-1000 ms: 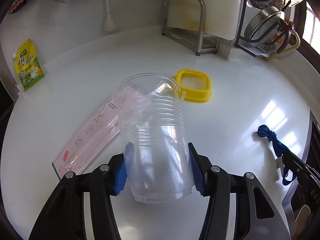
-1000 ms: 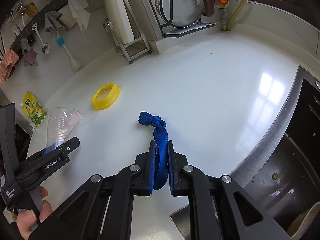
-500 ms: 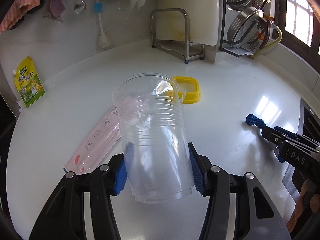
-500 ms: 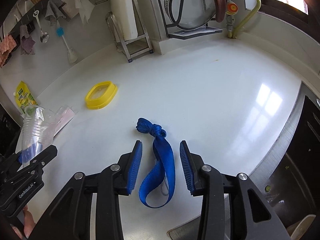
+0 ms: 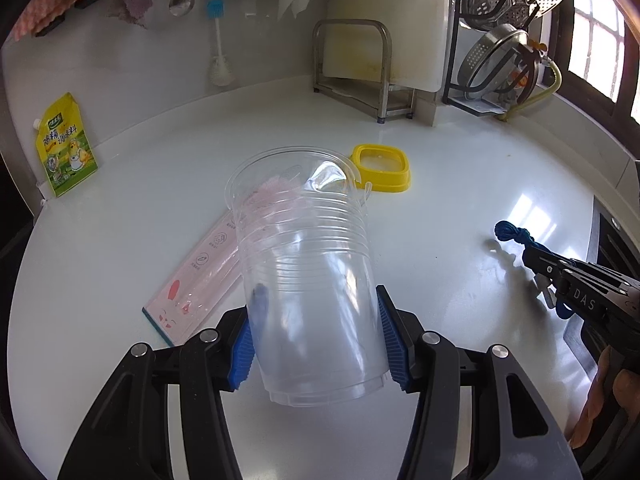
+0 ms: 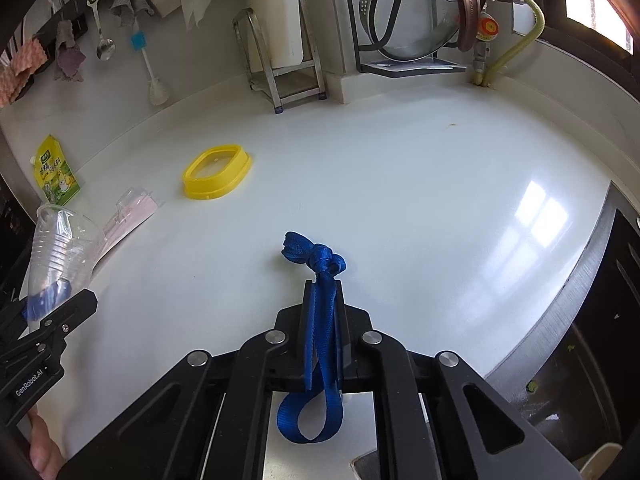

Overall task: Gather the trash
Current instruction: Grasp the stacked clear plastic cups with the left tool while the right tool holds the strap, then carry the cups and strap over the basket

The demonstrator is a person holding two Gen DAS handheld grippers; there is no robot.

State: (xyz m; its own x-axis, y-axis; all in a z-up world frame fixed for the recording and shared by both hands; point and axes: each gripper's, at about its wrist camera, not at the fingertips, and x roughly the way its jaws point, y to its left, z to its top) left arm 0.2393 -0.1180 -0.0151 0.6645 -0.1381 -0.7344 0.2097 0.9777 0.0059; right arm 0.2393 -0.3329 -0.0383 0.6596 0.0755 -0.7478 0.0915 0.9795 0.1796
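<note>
My left gripper is shut on a stack of clear plastic cups, held tilted above the white counter; the cups also show in the right wrist view. My right gripper is shut on a knotted blue strap, its knot just past the fingertips and its loop hanging back between the arms. The strap's knot shows in the left wrist view at the right. A pink plastic wrapper lies flat on the counter under the cups. A yellow lid lies beyond them.
A yellow-green pouch leans on the back wall at the left. A metal rack with a cutting board and a pot rack stand at the back. A dark sink lies at the right edge.
My right gripper opened half a second ago and is now shut on the blue strap again. The left gripper has kept its hold on the cups and lifted a little.
</note>
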